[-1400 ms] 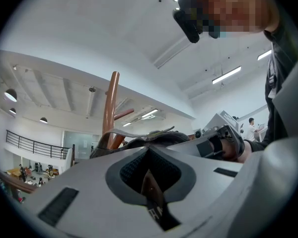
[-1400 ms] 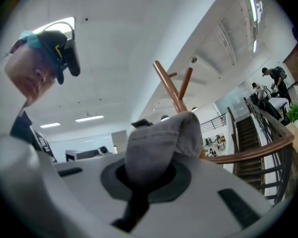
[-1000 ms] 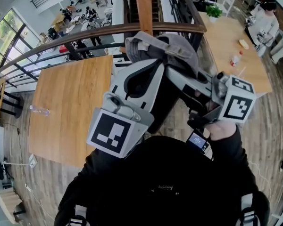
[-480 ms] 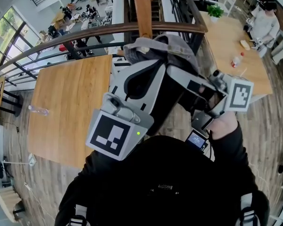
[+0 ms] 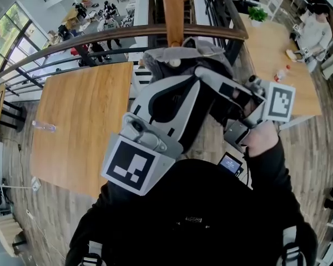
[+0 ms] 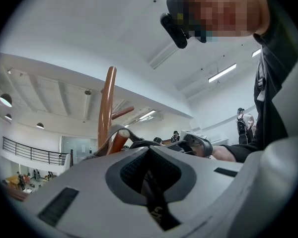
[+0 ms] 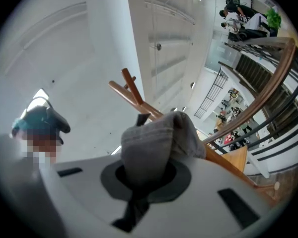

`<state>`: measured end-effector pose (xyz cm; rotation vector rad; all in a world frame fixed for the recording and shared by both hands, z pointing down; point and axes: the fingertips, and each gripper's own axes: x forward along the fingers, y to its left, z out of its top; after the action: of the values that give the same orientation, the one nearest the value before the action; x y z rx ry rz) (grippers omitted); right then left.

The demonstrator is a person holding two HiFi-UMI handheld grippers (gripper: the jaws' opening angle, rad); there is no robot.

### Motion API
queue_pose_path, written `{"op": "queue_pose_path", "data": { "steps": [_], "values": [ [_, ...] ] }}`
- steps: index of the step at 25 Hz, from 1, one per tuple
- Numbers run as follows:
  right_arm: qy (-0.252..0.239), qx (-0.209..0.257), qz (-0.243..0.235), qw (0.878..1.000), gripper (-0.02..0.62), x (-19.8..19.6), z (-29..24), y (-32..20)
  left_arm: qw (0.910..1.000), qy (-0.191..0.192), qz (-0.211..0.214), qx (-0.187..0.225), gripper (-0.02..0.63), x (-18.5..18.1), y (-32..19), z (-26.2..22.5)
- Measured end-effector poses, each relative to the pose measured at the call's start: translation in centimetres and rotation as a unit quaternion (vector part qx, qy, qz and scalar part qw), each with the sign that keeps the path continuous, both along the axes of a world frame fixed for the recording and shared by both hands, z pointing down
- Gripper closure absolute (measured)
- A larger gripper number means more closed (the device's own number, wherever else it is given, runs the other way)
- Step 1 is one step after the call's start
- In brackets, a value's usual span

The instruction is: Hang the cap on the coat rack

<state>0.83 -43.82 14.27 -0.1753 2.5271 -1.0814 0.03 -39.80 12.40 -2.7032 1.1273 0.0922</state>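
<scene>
Both grippers hold a grey cap [image 5: 195,53] up against the wooden coat rack pole [image 5: 172,10]. A round peg tip [image 5: 176,62] shows at the cap's near edge. My left gripper [image 5: 167,77] is shut on the cap's black strap [image 6: 156,205], and in the left gripper view a peg [image 6: 118,144] pokes up behind the cap's rim. My right gripper [image 5: 208,76] is shut on a fold of the grey cap fabric [image 7: 156,145]. In the right gripper view the rack's upper pegs [image 7: 131,90] rise behind the cap.
A curved wooden handrail with dark bars [image 5: 100,35] runs just behind the rack, with a lower floor and people beyond it. Wooden tables stand at the left [image 5: 83,121] and the right [image 5: 272,49]. A person [image 5: 313,29] sits at the far right.
Both grippers have carried the cap a little up and right, closer to the rack pole. A peg tip now shows at the cap's edge. Both grips are unchanged.
</scene>
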Motion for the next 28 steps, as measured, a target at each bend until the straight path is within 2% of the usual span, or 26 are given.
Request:
{"op": "queue_pose_path", "data": {
  "steps": [4, 12, 18, 21, 25, 28],
  "values": [
    [-0.003, -0.014, -0.002, 1.0, 0.591, -0.4, 0.7, -1.4, 1.0, 0.002, -0.007, 0.004, 0.6, -0.4, -0.3, 0.1],
    [0.013, -0.04, 0.019, 0.999, 0.591, -0.5, 3.5, -4.7, 0.9995, 0.014, -0.023, -0.019, 0.6, -1.4, -1.2, 1.5],
    [0.012, -0.069, 0.02, 0.997, 0.591, -0.9, 5.5, -5.5, 0.9971, 0.067, -0.037, 0.001, 0.6, -4.4, -1.2, -0.3],
    [0.018, -0.069, 0.024, 0.997, 0.591, -0.9, 6.1, -5.6, 0.996, 0.073, -0.047, 0.019, 0.6, -5.4, -1.6, -1.1],
    [0.034, -0.063, 0.032, 0.997, 0.591, -1.4, 6.8, -4.8, 0.9969, 0.068, -0.039, 0.002, 0.6, -4.9, -1.4, -0.1],
    [0.066, -0.04, 0.05, 0.996, 0.591, -1.6, 7.6, -5.1, 0.9974, 0.062, -0.034, -0.013, 0.6, -4.5, -1.9, 1.0]
  ]
}}
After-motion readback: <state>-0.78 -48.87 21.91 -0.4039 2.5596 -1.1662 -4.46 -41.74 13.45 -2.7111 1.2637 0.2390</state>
